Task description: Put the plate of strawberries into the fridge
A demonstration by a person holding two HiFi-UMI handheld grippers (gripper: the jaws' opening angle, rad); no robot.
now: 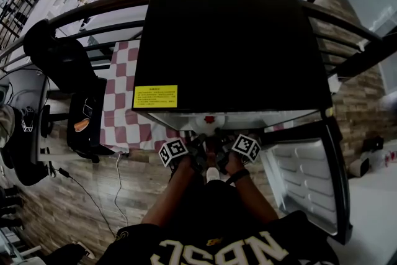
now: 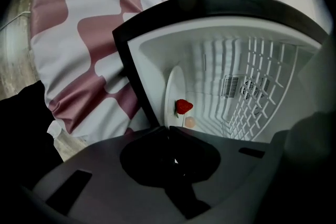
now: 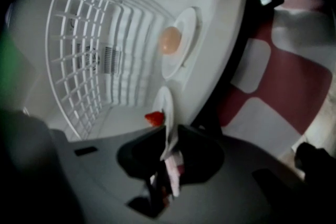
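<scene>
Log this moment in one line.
plate: in fridge opening; strawberry: on plate; right gripper: shut on plate; left gripper: shut on plate; door: open

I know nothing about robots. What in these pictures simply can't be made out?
- Head view: the print on the yellow label on the fridge, too small.
- Left gripper view: whether the left gripper nips the plate; its closed jaws cover the rim there.
- Left gripper view: any fruit behind the one strawberry; the plate shows edge-on.
- Right gripper view: what the pale round thing is, blurred.
</scene>
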